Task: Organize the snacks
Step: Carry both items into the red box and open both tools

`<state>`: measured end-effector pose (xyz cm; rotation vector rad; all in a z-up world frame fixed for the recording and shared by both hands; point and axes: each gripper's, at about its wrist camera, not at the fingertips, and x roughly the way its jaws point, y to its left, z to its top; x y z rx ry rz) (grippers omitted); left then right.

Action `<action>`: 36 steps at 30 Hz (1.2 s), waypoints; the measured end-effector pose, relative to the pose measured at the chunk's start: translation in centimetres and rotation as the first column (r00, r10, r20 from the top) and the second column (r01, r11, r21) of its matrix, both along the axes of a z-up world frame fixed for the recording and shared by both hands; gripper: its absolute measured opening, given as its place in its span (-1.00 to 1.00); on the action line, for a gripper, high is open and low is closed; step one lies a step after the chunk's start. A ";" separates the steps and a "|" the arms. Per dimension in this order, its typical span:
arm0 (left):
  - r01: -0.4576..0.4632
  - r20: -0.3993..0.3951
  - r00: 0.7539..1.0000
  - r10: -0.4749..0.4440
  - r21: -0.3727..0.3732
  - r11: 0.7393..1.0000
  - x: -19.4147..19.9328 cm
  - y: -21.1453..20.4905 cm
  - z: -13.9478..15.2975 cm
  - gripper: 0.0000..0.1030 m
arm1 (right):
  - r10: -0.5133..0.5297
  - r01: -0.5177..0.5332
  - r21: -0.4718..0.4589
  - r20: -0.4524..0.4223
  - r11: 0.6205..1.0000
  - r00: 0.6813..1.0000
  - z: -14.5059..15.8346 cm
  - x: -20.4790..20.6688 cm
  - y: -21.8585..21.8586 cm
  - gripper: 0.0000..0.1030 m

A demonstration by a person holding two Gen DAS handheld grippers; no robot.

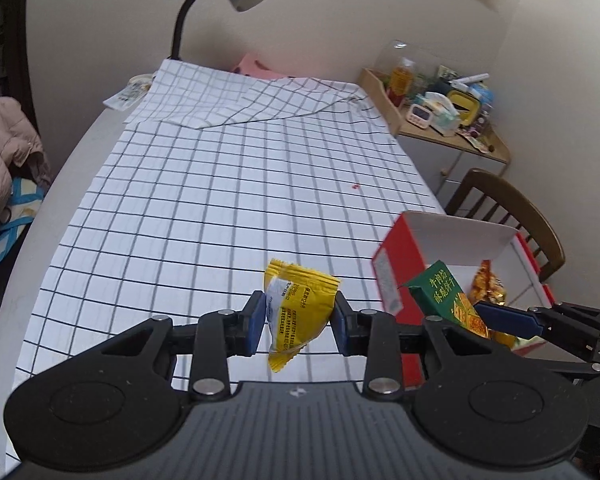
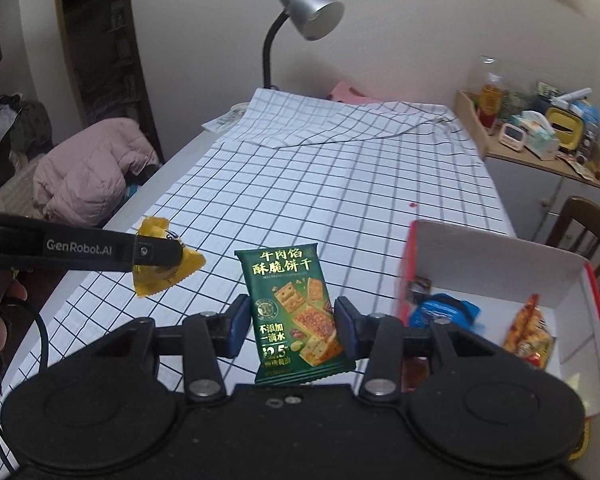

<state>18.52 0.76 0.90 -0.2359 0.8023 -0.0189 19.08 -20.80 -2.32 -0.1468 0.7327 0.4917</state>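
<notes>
Left view: my left gripper (image 1: 300, 322) pinches the yellow packet (image 1: 296, 312) above the checked cloth (image 1: 204, 208), long axis upright, slip risk from thin foil; right view: my right gripper (image 2: 288, 330) clamps the green cracker packet (image 2: 294, 316) upright beside the red box (image 2: 500, 256), could snag its rim.

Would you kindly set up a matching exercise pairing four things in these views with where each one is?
Things:
1. yellow packet
2. green packet
3. blue packet
4. lamp

Places:
A. in the red box
B. far end of the table
C. in the left gripper
D. in the right gripper

Pairs: 1-C, 2-D, 3-A, 4-B
</notes>
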 end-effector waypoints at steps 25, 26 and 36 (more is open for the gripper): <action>0.208 -0.031 0.978 -0.206 0.105 0.973 6.2 -20.9 0.1 -0.35 | -0.256 0.256 -0.023 0.011 0.966 0.967 -0.2 3.4 -17.7 -0.15; 0.213 -0.036 0.977 -0.211 0.111 0.971 6.7 -21.4 -0.1 -0.35 | -0.262 0.262 -0.028 0.012 0.965 0.965 -0.5 3.8 -18.0 -0.15; 0.208 -0.153 0.970 -0.190 0.111 0.972 10.7 -23.6 -3.9 -0.35 | -0.270 0.268 -0.075 -0.032 0.961 0.962 -3.8 7.9 -19.3 -0.15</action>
